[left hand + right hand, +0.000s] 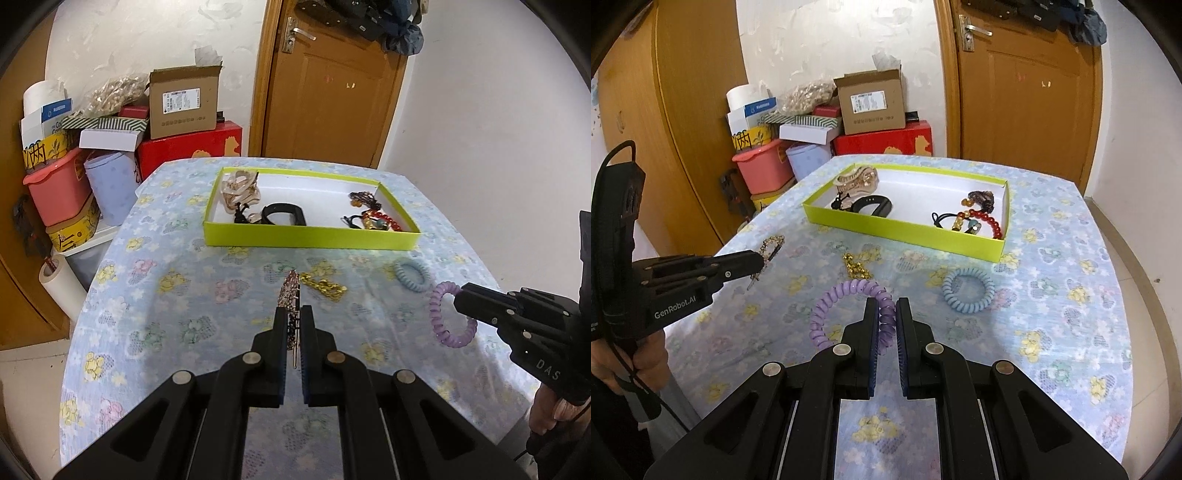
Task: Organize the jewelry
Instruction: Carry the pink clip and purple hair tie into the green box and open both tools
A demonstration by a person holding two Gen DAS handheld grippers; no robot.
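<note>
My left gripper (294, 314) is shut on a beaded hair clip (291, 291), held above the cloth; it also shows in the right wrist view (771, 246). My right gripper (887, 306) is shut on a purple spiral hair tie (849, 314), which also shows in the left wrist view (445, 314). A gold chain (323, 287) and a light blue spiral hair tie (412, 275) lie on the cloth. The lime-green tray (310, 236) holds a beige claw clip (240, 188), a black band (284, 214) and a red bead bracelet (380, 218).
The table (177, 295) has a blue flower-print cloth. Boxes, a pink bin (55, 188) and paper rolls are stacked beyond its far left. A wooden door (332, 81) stands behind the table.
</note>
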